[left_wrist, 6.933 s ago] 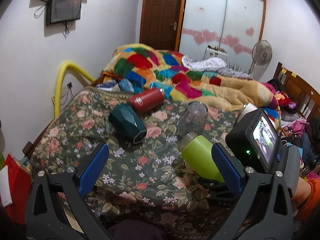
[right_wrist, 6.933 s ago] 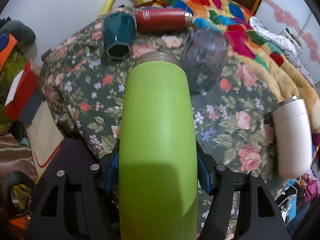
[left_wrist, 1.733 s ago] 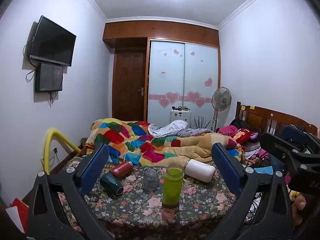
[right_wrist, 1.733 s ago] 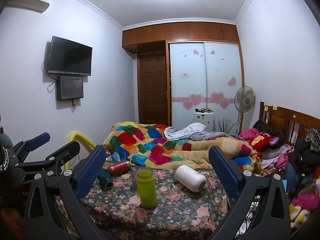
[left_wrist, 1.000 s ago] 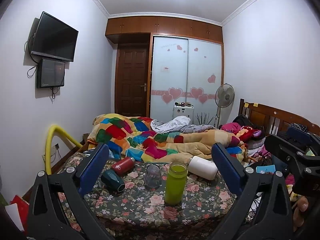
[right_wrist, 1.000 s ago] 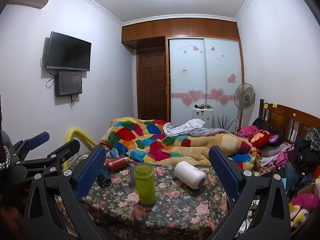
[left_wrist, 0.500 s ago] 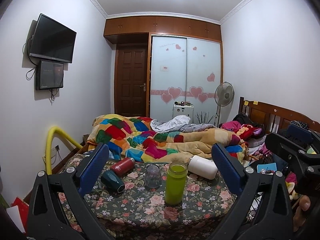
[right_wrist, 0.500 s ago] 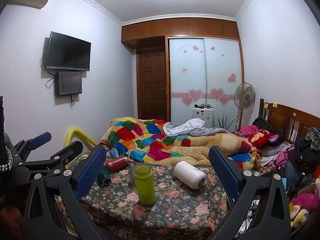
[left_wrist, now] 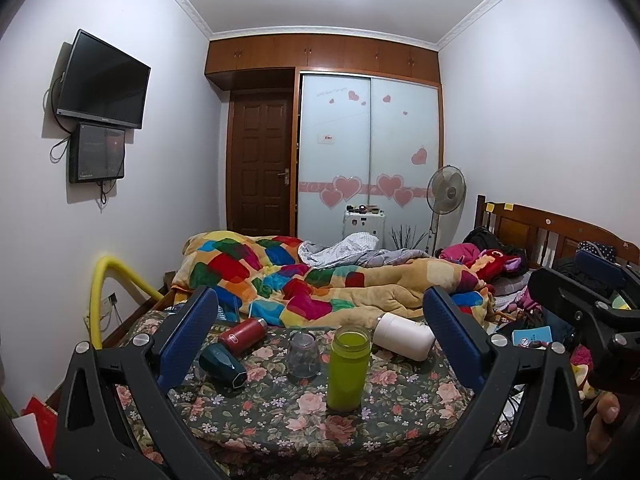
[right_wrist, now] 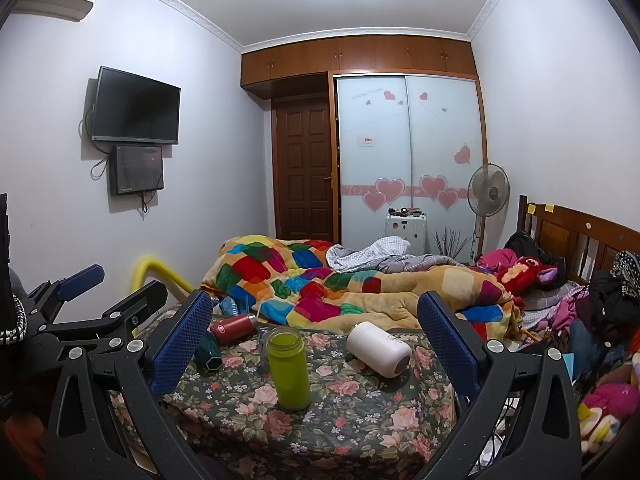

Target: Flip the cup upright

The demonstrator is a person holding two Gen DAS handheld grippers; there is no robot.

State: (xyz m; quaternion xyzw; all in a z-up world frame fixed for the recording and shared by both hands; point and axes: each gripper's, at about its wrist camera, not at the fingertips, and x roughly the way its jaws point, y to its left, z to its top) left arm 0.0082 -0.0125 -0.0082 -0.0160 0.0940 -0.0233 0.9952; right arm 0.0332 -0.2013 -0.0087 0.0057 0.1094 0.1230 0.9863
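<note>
1. The green cup (left_wrist: 348,368) is standing upright on the floral tabletop (left_wrist: 400,416), mouth facing up, near the middle of the cloth – nothing is touching it
2. The left gripper (left_wrist: 320,340) is hanging back from the near edge with its blue-padded fingers (left_wrist: 188,336) spread wide, gripping nothing
3. The right gripper (right_wrist: 314,340) is likewise sitting wide apart and holding nothing; in its view the green cup (right_wrist: 289,368) is showing between the fingers, closer to the left one
4. A clear glass (left_wrist: 304,354) is standing just to the left of the green cup and slightly farther back, close beside it
5. A white cup (left_wrist: 404,340) is lying on its side to the far right of the green cup, apart from it
6. A red bottle (left_wrist: 243,334) is lying on its side at the far left, and a dark teal cup (left_wrist: 222,364) is lying tipped over just nearer than it – its mouth is pointing towards the near right
7. A patchwork quilt (left_wrist: 280,276) is lying heaped on the bed beyond the tabletop
8. In the left view the right gripper's frame (left_wrist: 580,300) is showing at the right edge
</note>
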